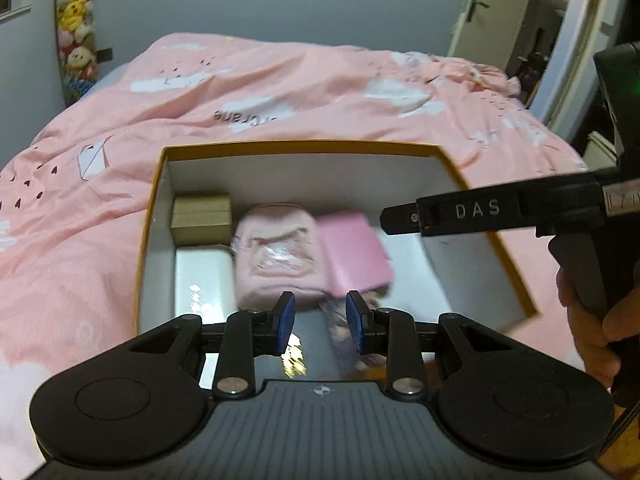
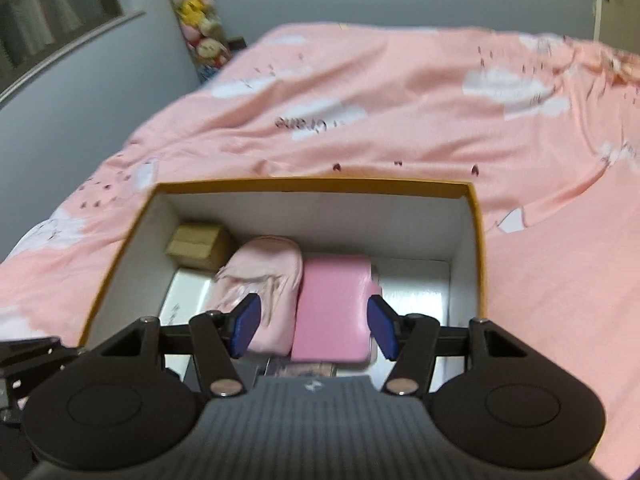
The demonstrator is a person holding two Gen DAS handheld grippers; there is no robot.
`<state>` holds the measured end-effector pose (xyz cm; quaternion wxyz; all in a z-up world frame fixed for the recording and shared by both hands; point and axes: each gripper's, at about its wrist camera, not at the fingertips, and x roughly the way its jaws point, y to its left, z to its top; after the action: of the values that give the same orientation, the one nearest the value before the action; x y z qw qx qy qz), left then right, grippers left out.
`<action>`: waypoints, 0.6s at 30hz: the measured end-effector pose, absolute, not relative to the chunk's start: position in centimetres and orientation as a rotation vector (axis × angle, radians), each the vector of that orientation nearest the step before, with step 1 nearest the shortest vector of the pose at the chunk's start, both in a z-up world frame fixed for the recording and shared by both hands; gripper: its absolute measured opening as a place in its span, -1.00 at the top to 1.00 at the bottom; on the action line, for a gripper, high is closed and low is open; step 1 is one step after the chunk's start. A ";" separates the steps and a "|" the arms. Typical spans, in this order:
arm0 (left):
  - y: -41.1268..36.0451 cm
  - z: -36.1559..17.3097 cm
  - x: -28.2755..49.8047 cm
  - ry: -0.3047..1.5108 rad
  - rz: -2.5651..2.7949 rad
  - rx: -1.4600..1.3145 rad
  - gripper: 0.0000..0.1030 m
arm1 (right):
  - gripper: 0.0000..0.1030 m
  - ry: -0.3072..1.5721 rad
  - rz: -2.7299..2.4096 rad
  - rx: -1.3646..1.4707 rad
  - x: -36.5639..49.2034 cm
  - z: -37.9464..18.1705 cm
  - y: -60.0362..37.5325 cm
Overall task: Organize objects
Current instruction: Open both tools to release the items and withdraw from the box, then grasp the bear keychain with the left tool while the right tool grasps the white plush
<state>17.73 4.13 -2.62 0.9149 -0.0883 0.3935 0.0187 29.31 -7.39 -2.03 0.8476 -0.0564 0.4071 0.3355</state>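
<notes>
An open box with a yellow rim (image 1: 304, 145) (image 2: 312, 185) lies on a pink bed. Inside it are a small brown carton (image 1: 202, 216) (image 2: 196, 246), a white flat item (image 1: 204, 276) (image 2: 188, 292), a pale pink pouch (image 1: 276, 256) (image 2: 264, 276) and a pink wallet (image 1: 356, 252) (image 2: 334, 308). My left gripper (image 1: 320, 322) is open and empty over the box's near part, behind the pouch and wallet. My right gripper (image 2: 314, 326) is open, its pads on either side of the wallet, not touching it. It also shows from the side in the left wrist view (image 1: 394, 220).
The pink bedspread (image 1: 280, 92) (image 2: 400, 112) spreads all around the box. A hanging column of plush toys (image 1: 76, 28) (image 2: 198, 20) is at the far left wall. An open door (image 1: 476, 8) is at the far right. A patterned item (image 1: 340, 320) lies under the wallet.
</notes>
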 end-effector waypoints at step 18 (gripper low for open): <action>2.3 -5.4 9.6 0.987 -0.117 -0.349 0.14 | -0.18 0.862 0.603 -0.140 16.8 -4.3 -18.4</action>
<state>9.65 2.29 -5.42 0.8644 -0.1666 0.4711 -0.0560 16.81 -18.40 -4.25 0.8623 -0.0670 0.4112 0.2877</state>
